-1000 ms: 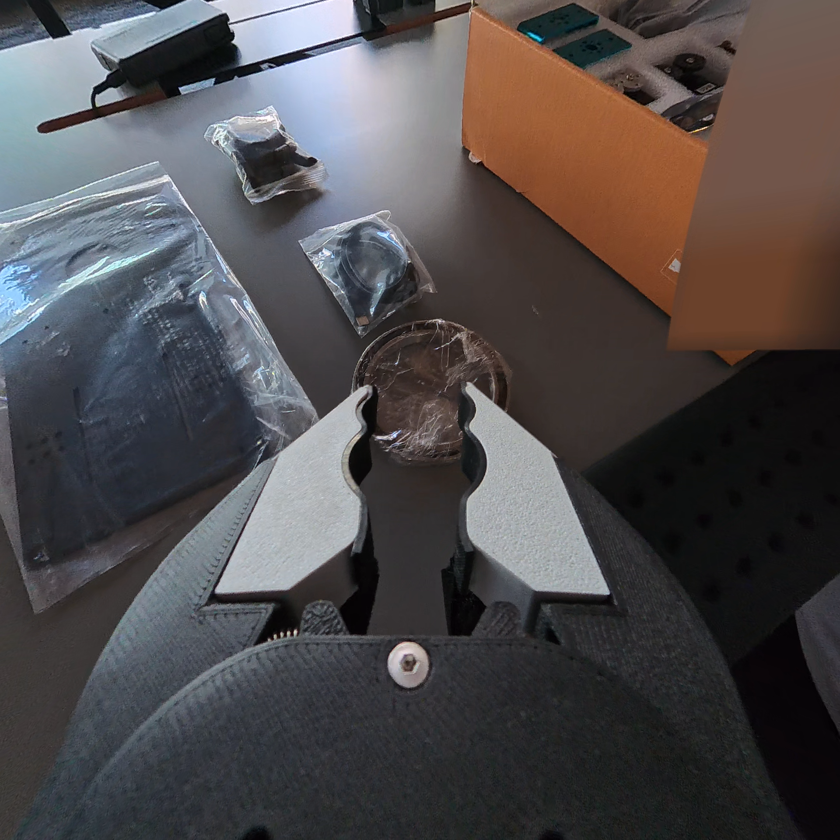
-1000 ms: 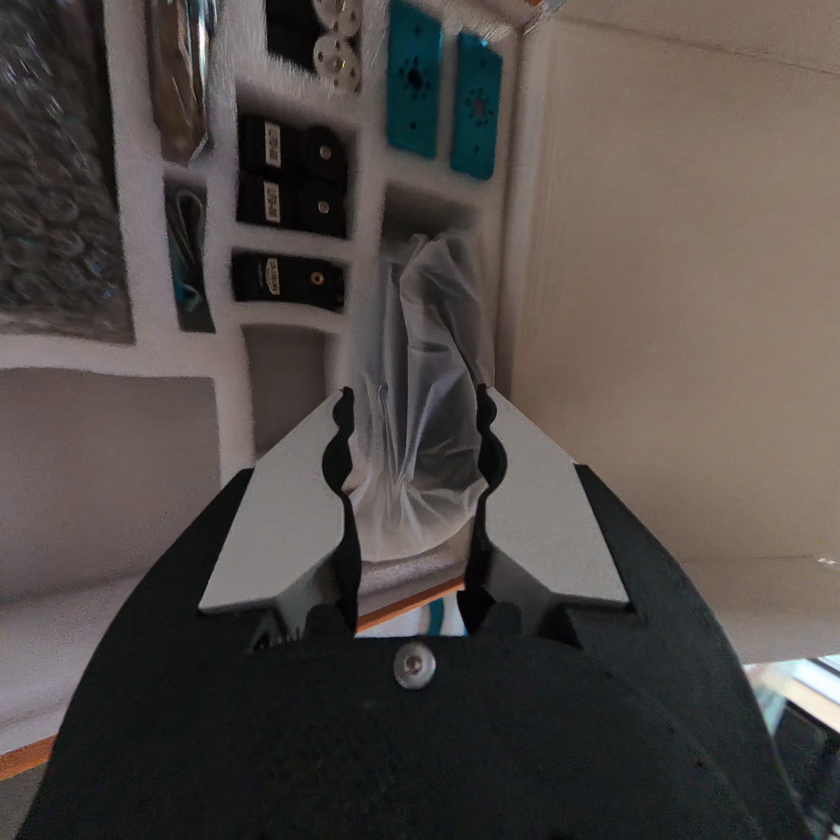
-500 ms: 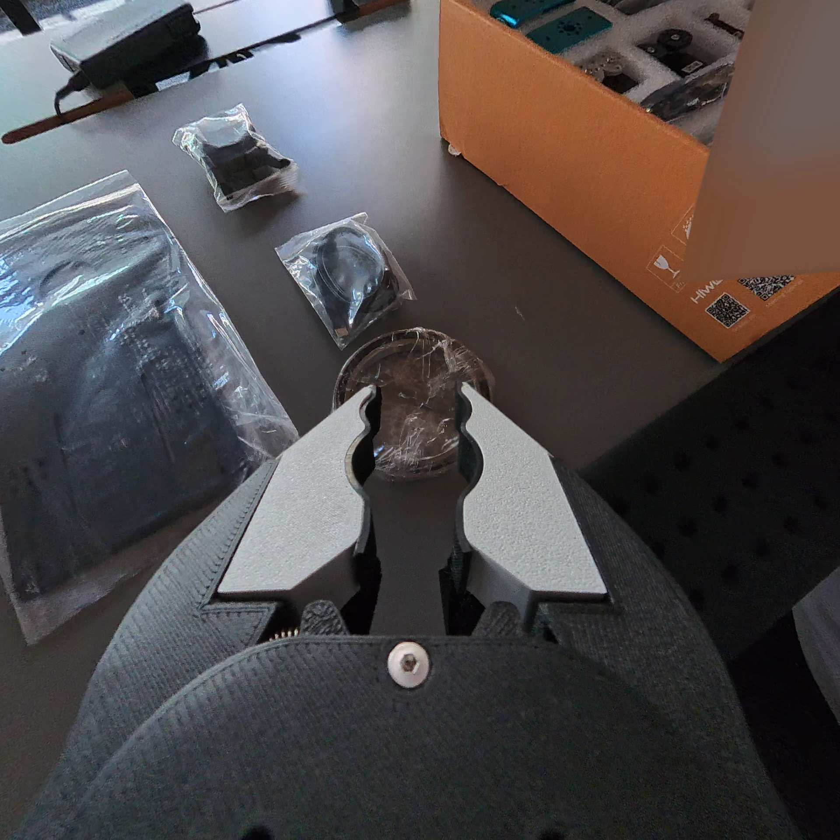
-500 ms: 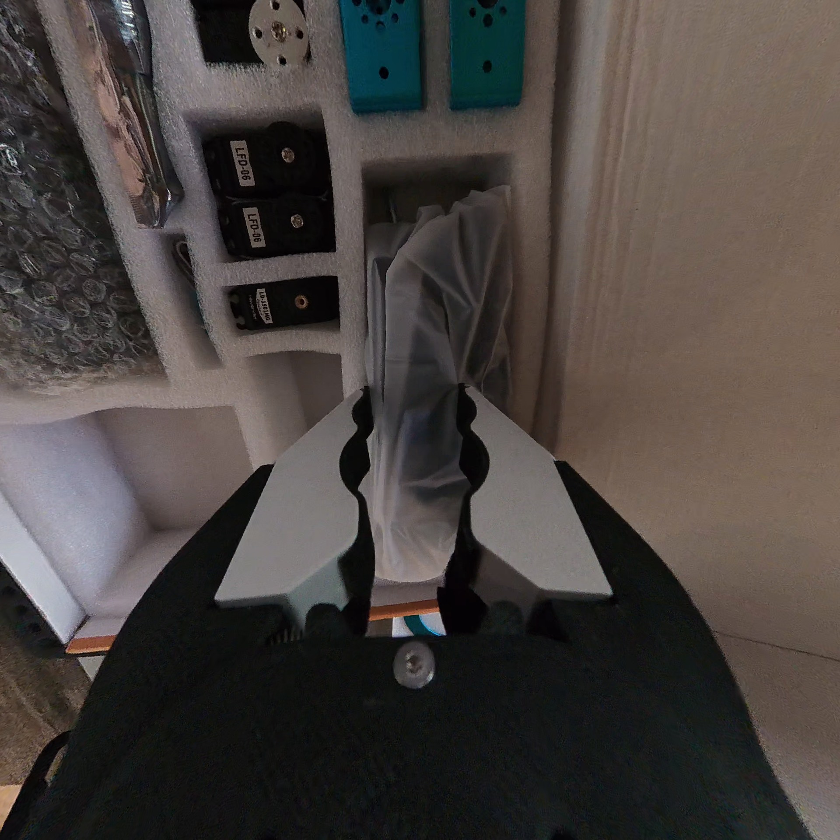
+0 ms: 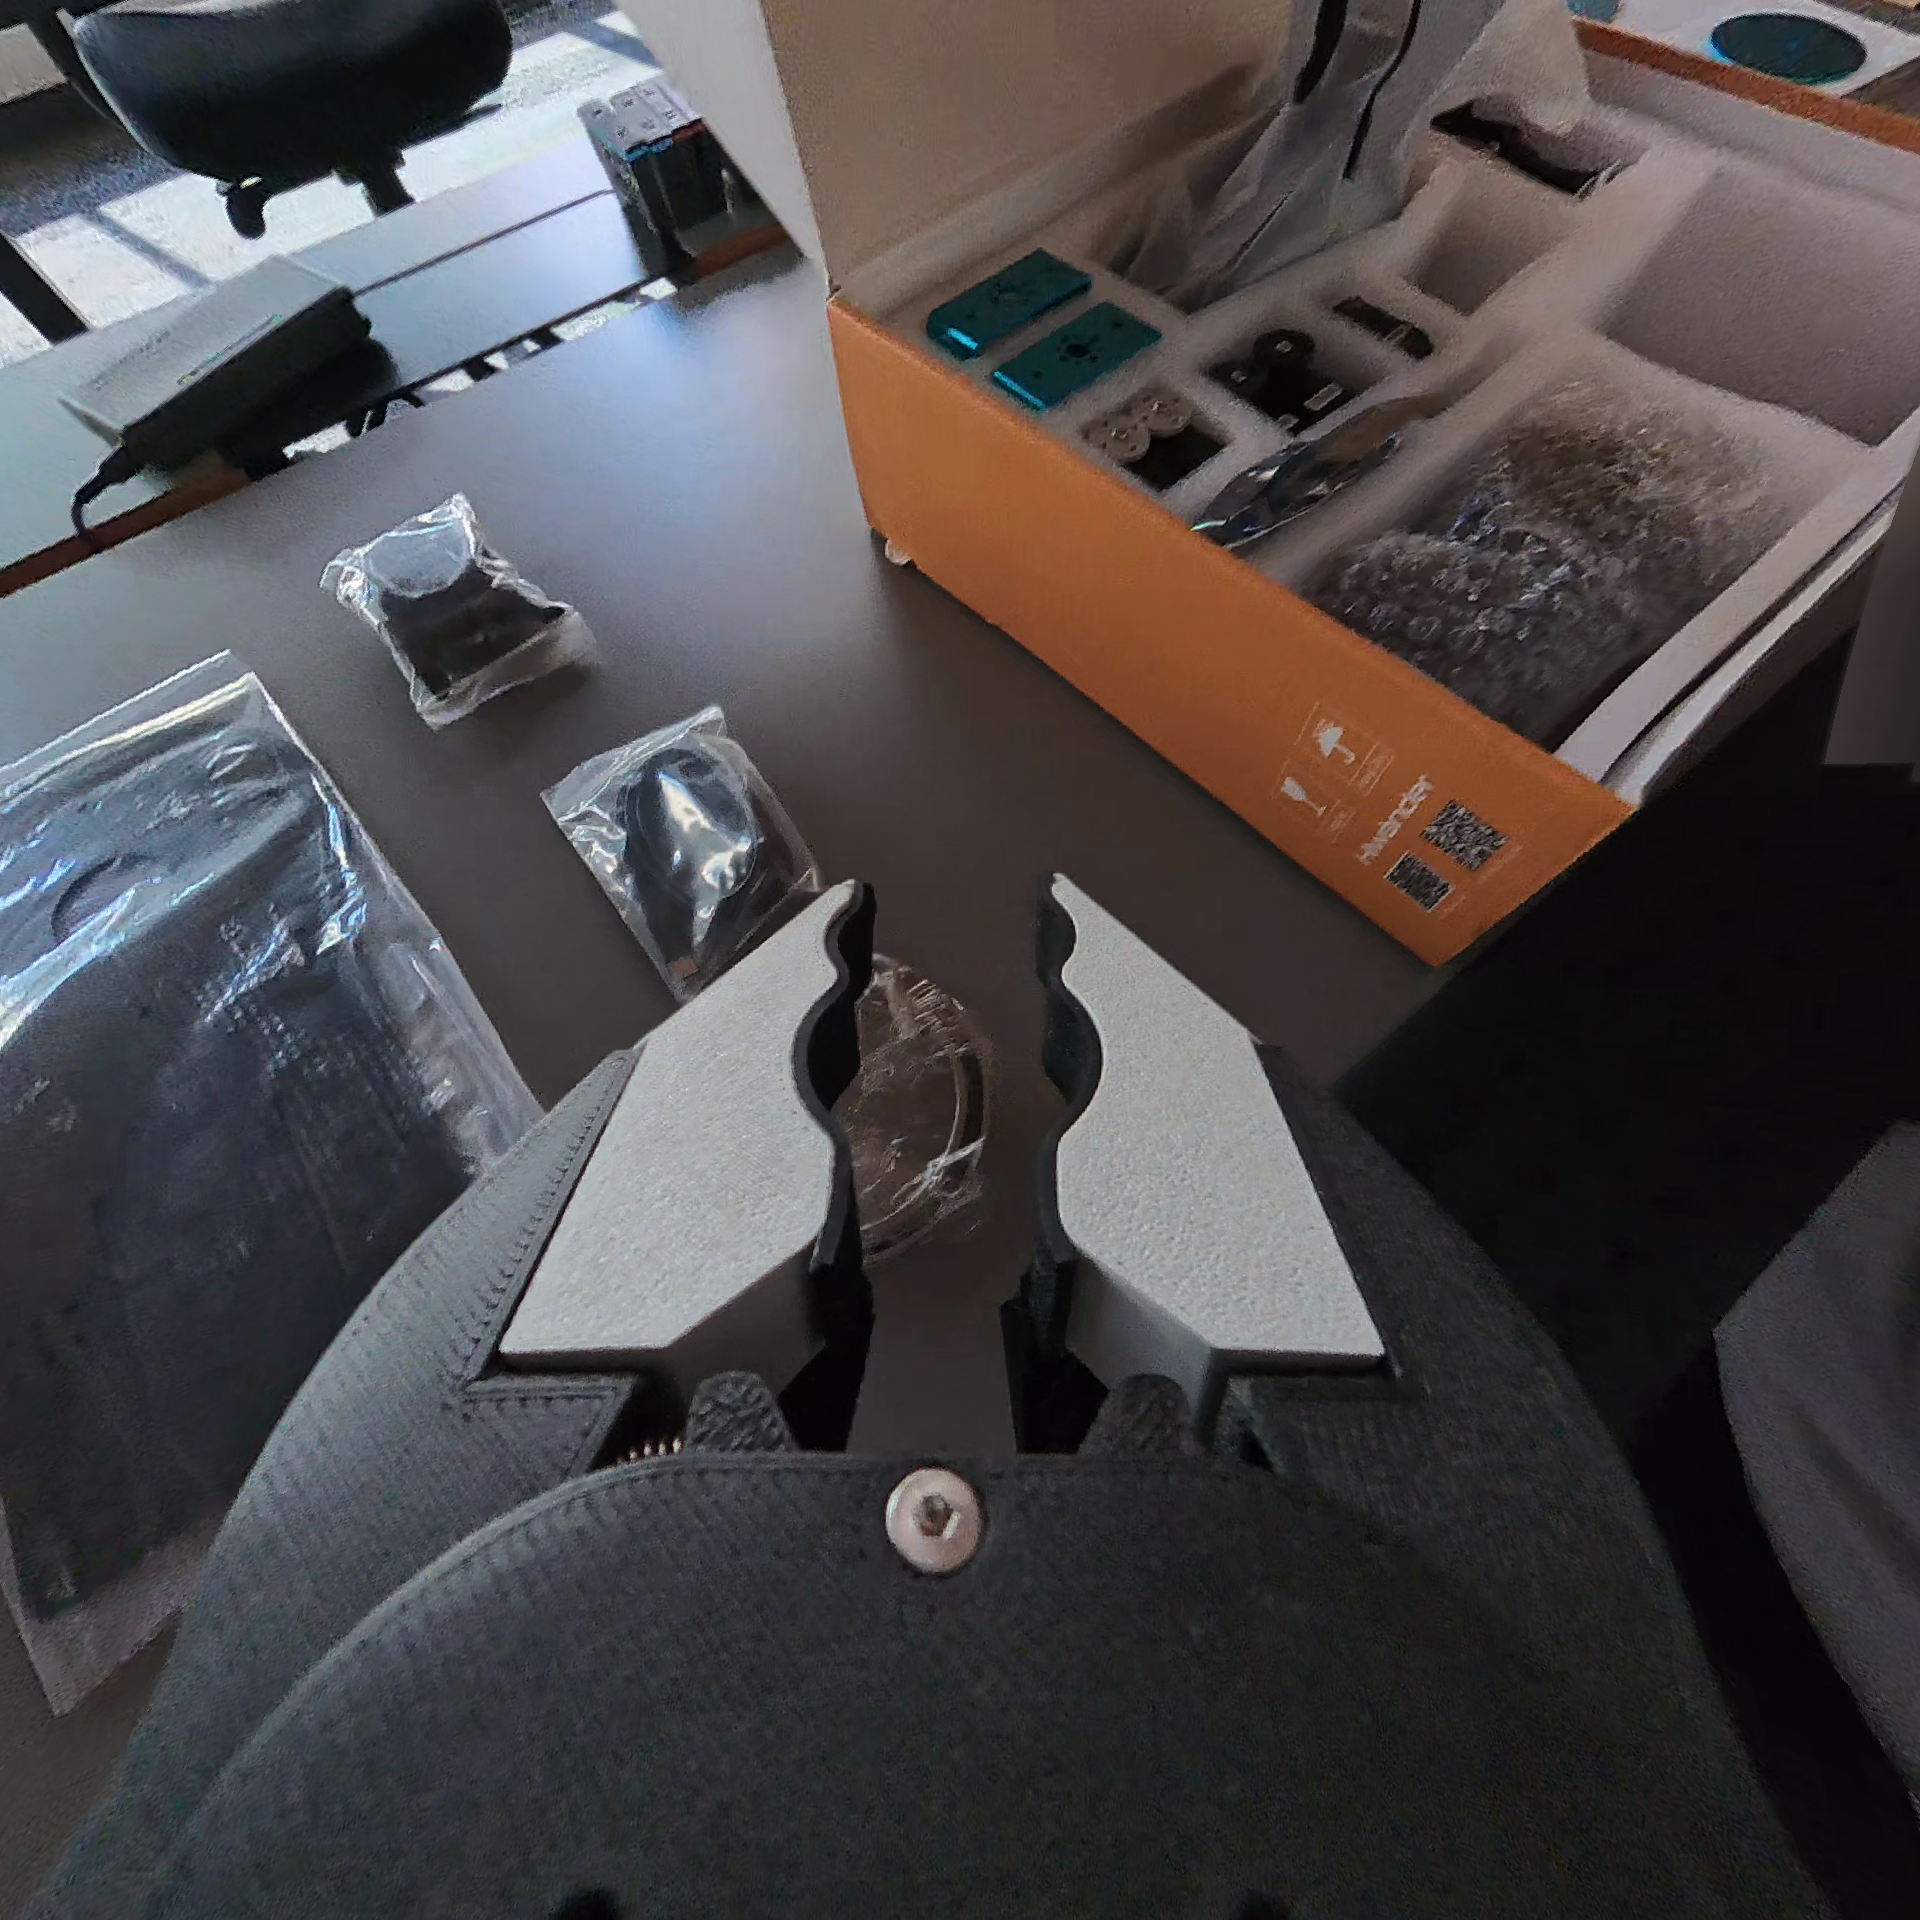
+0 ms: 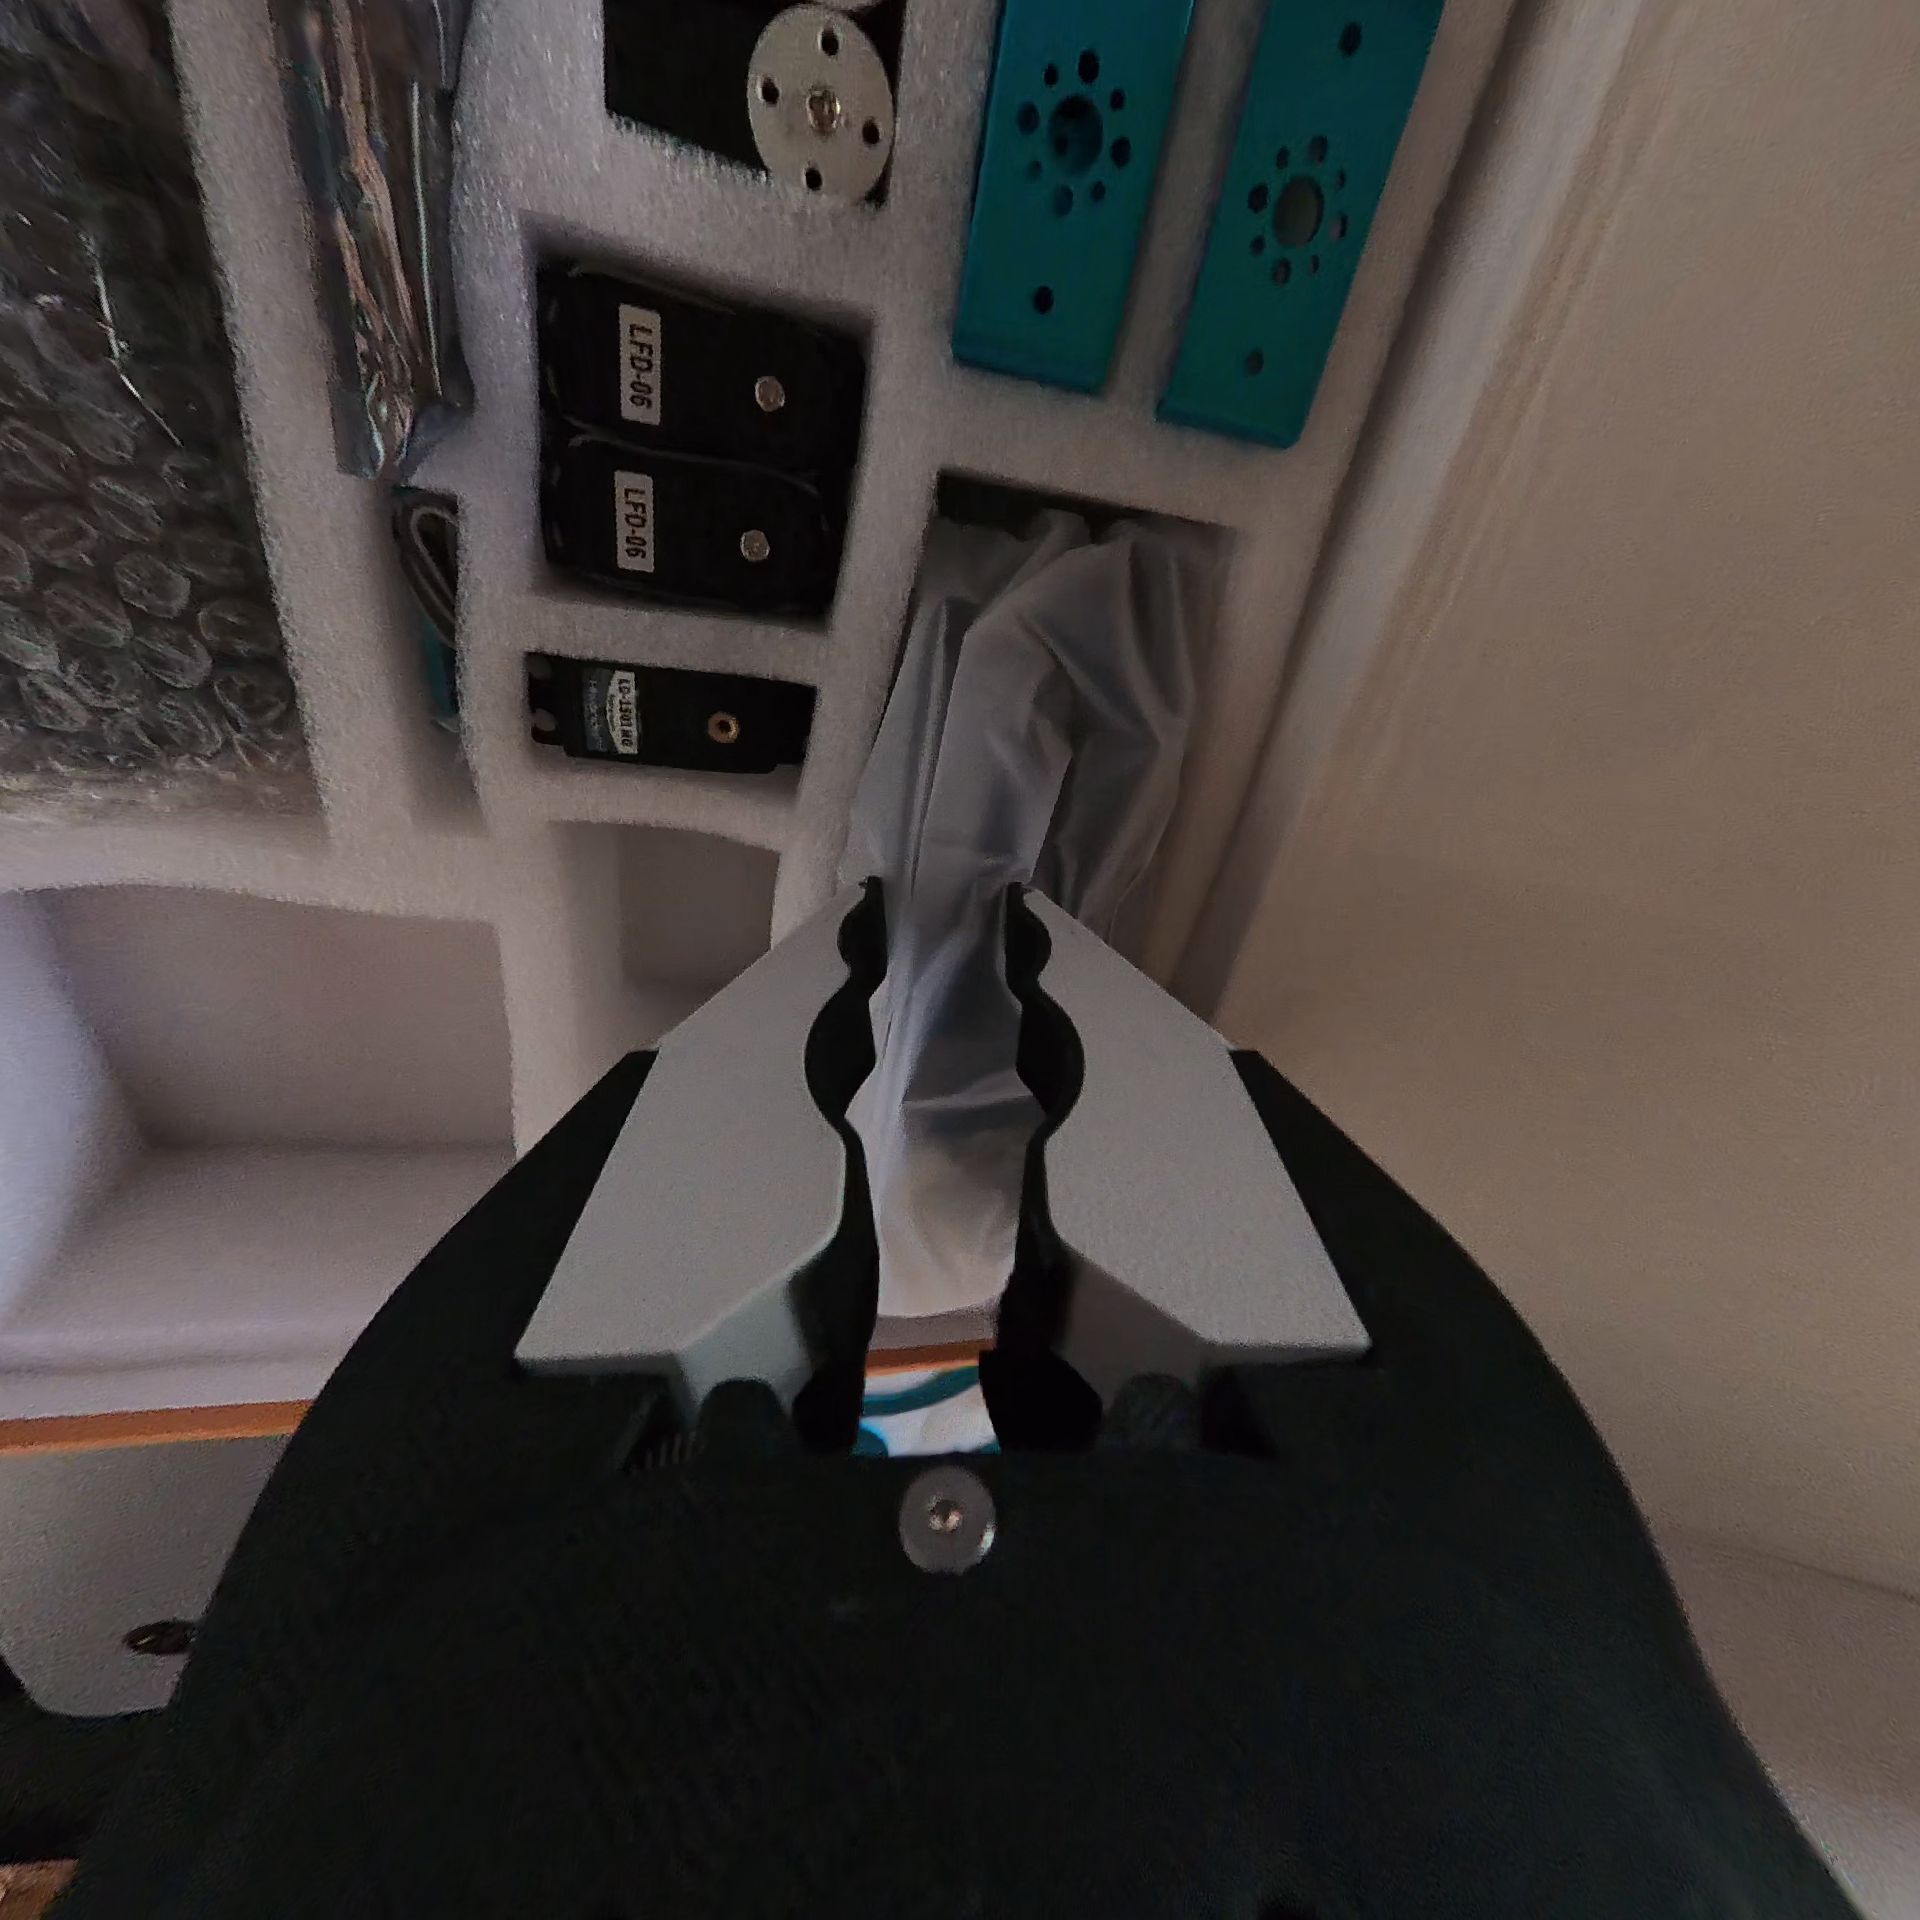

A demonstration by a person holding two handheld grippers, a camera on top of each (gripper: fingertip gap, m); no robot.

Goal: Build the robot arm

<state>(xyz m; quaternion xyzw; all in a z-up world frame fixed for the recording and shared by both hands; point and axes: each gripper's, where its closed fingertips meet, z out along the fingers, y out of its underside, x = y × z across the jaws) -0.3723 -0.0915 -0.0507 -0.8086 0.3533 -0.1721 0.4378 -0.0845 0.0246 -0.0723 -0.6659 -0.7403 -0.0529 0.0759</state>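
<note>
White plastic bag [image 6: 997, 831], creased, pinched in right tool [image 6: 940, 904]; left tool [image 5: 948, 904] spread, empty.

You are working in an office or electronics lab. Ahead of your left claw [image 5: 948, 904], a dark surface [image 5: 727, 436] carries bagged black parts [image 5: 457, 613]. Far ahead and left stand a wheeled office chair [image 5: 291, 73] and a black power adapter [image 5: 218, 364]. Ahead and right, an orange cardboard box [image 5: 1195, 644] holds servo motors [image 6: 696, 436] and teal brackets [image 6: 1060, 187] in white foam.
</note>
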